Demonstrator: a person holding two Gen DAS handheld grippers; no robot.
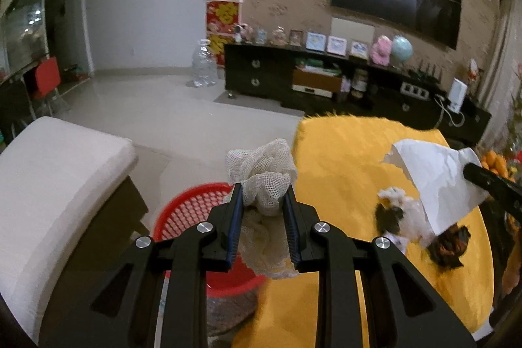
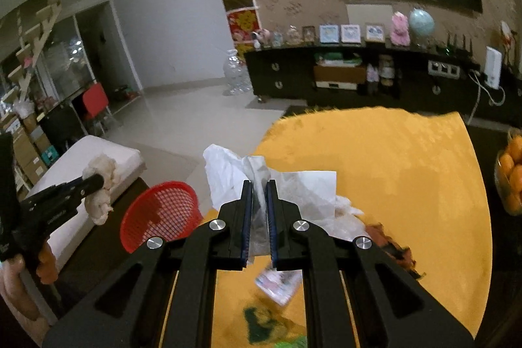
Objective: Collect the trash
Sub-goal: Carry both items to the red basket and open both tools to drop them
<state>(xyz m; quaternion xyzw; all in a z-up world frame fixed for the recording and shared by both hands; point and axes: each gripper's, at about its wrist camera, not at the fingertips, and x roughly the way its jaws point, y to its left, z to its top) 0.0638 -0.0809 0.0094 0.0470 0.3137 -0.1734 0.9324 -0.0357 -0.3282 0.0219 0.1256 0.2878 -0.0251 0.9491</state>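
Note:
My left gripper (image 1: 263,193) is shut on a cream mesh net wad (image 1: 261,168), held above the red mesh basket (image 1: 192,211) that stands beside the yellow table (image 1: 342,152). The right wrist view shows that gripper (image 2: 98,181) with the net (image 2: 99,194) left of the basket (image 2: 160,211). My right gripper (image 2: 259,185) is shut on crumpled white paper (image 2: 293,185) over the table's left edge; the paper also shows in the left wrist view (image 1: 437,175). A white plastic wad (image 1: 401,211) and a dark orange wrapper (image 1: 450,243) lie on the table.
A white cushioned bench (image 1: 55,178) stands left of the basket. A small printed packet (image 2: 277,281) and a green scrap (image 2: 261,325) lie near the table's front. A bowl of oranges (image 2: 512,181) sits at the right. A dark TV cabinet (image 1: 326,80) lines the far wall.

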